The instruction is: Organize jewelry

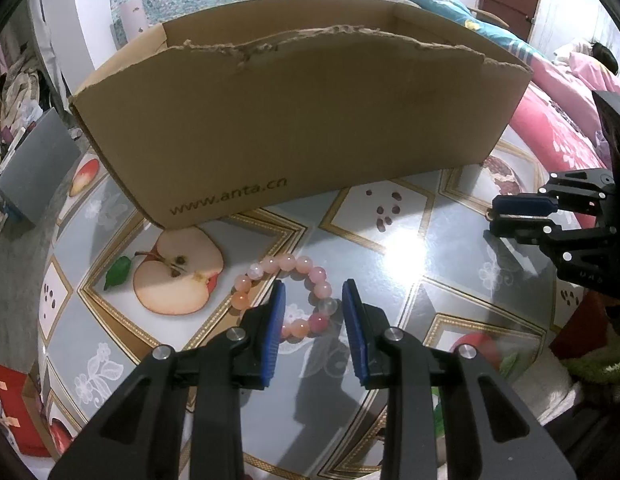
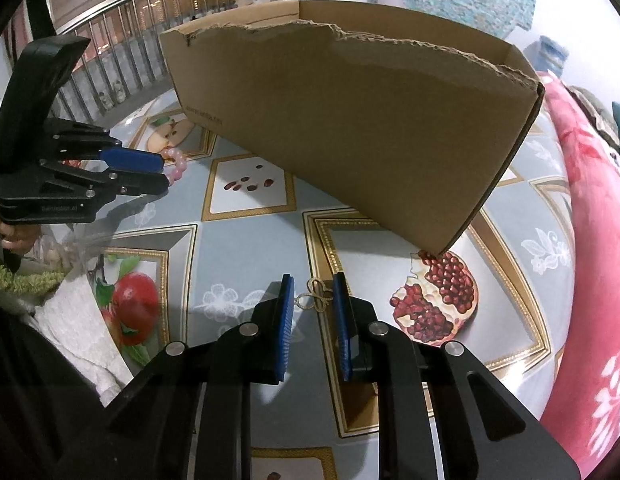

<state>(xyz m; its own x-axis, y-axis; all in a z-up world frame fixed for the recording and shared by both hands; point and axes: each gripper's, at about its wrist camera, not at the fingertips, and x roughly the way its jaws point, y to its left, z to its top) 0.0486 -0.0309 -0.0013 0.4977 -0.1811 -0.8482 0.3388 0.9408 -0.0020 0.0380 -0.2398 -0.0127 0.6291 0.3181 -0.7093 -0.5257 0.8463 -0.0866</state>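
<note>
Left tongs (image 1: 313, 304) spread astride bead bracelet (image 1: 288, 296), right tongs (image 2: 313, 300) spread around thin gold chain (image 2: 316, 300); chain likely to slip the pads on closing.

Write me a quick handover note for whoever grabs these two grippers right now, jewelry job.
Left gripper: open, fingers either side of the pink bead bracelet, which lies flat on the table beside the apple print. Not gripped yet.
Right gripper: open, fingers flanking the small gold chain piece on the table near the pomegranate print. Not gripped yet.
Cardboard box: stands open-topped behind both items; its inside is not visible.
Done: nothing visibly stowed.
Left: close on each piece, lift, and probably drop both into the box.
</note>
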